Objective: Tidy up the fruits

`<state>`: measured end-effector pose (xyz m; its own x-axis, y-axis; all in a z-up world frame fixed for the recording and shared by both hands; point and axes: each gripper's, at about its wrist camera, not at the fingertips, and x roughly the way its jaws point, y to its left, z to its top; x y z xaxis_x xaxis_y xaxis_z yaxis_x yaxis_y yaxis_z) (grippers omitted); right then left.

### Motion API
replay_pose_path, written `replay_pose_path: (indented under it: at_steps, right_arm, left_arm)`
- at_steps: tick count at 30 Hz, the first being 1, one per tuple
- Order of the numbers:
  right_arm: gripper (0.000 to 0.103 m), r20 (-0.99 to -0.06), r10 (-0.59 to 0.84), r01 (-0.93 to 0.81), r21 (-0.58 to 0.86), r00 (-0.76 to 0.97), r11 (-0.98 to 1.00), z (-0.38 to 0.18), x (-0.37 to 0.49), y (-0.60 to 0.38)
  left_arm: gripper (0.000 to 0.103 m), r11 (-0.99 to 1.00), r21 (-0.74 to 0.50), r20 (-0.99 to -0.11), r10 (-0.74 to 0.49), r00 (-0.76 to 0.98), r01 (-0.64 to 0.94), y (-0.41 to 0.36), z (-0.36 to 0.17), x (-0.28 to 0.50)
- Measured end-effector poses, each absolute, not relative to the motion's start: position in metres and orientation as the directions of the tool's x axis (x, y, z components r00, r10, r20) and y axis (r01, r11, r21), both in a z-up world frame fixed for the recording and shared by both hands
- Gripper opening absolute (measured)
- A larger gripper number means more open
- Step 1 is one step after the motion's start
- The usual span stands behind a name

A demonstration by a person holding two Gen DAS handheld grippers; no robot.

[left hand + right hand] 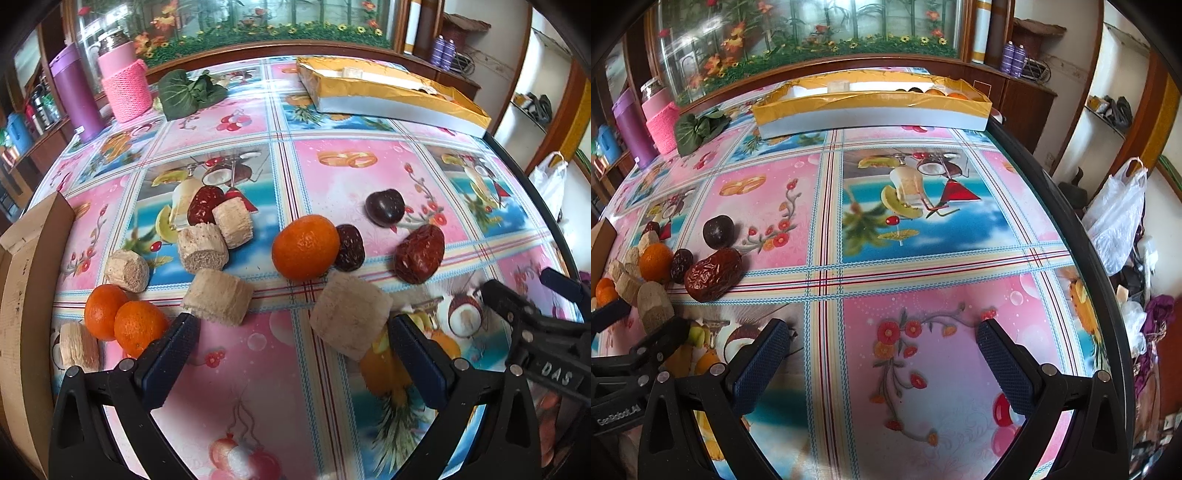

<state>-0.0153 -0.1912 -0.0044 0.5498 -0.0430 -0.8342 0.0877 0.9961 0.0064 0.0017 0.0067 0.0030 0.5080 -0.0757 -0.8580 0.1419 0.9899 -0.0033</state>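
In the left wrist view, an orange mandarin (306,246) lies mid-table beside a small dark date (349,247), a large red date (419,254) and a dark round fruit (385,207). Two more mandarins (125,322) lie at the left. Several beige cylinder pieces (351,320) are scattered among them. My left gripper (291,325) is open and empty, just short of the pile. My right gripper (882,328) is open and empty over bare tablecloth; the red date (714,274) and dark fruit (718,231) lie to its left. The other gripper (535,317) shows at the right.
A gold-lined tray (871,110) holding some fruit stands at the table's far edge. A pink jar (127,85), a purple flask (75,98) and green leaves (188,92) stand far left. A cardboard box (26,295) is at the left edge. The table's right edge (1082,236) is near.
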Motion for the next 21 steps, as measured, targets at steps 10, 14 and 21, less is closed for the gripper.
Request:
replay_pose_path:
  at_steps: [10,14,21]
  right_arm:
    - [0.102,-0.814,-0.049,0.164,0.058,0.579,0.985,0.013,-0.034,-0.193]
    - [0.102,-0.713,-0.049,0.157,0.086,0.699,0.984,0.052,-0.076,-0.179]
    - [0.102,-0.502,-0.149,0.217,0.080,0.852,0.973,0.090,-0.146,-0.142]
  left_arm:
    - [0.083,0.998,-0.010,-0.653,-0.056,0.755,0.065,0.050,0.070,-0.076]
    - [0.091,0.999,0.022,-0.486,0.038,0.873,-0.031,0.070,0.107,-0.115]
    - [0.103,0.998,-0.024,-0.387,0.040,0.921,-0.054,0.092,0.138,-0.153]
